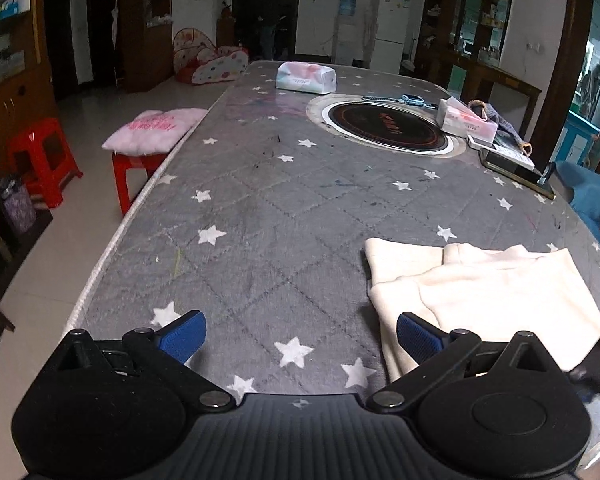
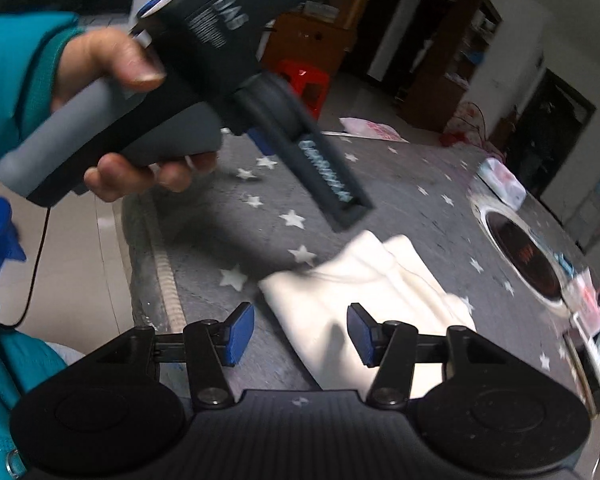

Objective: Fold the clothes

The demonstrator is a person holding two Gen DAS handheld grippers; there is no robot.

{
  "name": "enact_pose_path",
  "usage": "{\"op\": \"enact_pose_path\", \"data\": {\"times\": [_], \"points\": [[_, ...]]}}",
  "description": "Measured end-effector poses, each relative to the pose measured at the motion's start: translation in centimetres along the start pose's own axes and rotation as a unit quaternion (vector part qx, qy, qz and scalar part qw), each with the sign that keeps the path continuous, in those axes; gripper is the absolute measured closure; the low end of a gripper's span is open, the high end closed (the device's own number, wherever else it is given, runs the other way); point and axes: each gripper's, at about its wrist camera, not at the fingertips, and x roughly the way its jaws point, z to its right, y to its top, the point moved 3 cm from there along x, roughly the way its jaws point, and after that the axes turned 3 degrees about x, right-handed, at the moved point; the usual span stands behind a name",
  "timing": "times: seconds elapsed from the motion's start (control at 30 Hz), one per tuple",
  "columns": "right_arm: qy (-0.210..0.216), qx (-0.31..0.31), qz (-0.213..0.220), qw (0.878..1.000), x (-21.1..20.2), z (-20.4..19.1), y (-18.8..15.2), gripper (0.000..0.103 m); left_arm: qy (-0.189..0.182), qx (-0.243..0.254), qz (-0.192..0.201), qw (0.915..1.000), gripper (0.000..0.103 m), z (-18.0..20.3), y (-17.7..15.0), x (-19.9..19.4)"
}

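A cream, soft-knit garment point(image 1: 484, 292), folded into a rumpled rectangle, lies at 4 o'clock on the grey star-printed quilted worktop point(image 1: 284, 200), while the left tool point(image 1: 300, 336) and right tool point(image 2: 300, 336) both gape wide, holding nothing.

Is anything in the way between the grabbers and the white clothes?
No, nothing visible. The cream garment lies on bare starry table cover just ahead of both open grippers, left and right.
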Motion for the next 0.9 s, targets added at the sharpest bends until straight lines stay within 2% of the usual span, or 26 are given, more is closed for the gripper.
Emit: {"op": "enact_pose_path", "data": {"times": [0.13,0.2,0.27,0.3,0.37,0.43,0.63,0.77,0.9], "points": [[-0.008,-0.028,-0.006,1.0,1.1,-1.1,0.4,0.056,-0.015,-0.024,-0.007,0.9996,0.0,-0.3,0.0,-0.2],[-0.01,-0.031,-0.009,0.999,1.6,-1.3,0.5,0.063,-0.028,-0.035,-0.012,0.9989,0.0,-0.3,0.0,-0.1],[-0.014,-0.03,-0.011,0.999,2.0,-1.3,0.5,0.066,-0.042,-0.048,-0.021,0.9977,0.0,-0.2,0.0,0.2],[-0.017,-0.027,-0.012,0.999,2.1,-1.2,0.5,0.074,-0.049,-0.055,-0.026,0.997,0.0,-0.1,0.0,0.3],[-0.018,-0.021,-0.012,1.0,2.2,-1.1,0.6,0.076,-0.062,-0.068,-0.035,0.9952,0.0,0.0,0.0,0.7],[-0.013,-0.01,-0.008,1.0,1.9,-0.7,0.7,0.084,-0.068,-0.074,-0.038,0.9942,0.0,0.2,0.1,0.8],[0.007,0.042,0.008,0.999,1.1,0.9,0.9,0.089,-0.079,-0.093,-0.051,0.9912,0.0,0.8,0.1,1.3],[0.022,0.088,0.026,0.996,0.0,2.6,1.0,0.09,-0.093,-0.136,-0.067,0.9841,0.0,0.4,0.1,2.0],[0.035,0.128,0.045,0.99,-1.3,4.4,0.9,0.091,-0.125,-0.192,-0.086,0.9697,0.002,0.1,0.2,2.8]]}}
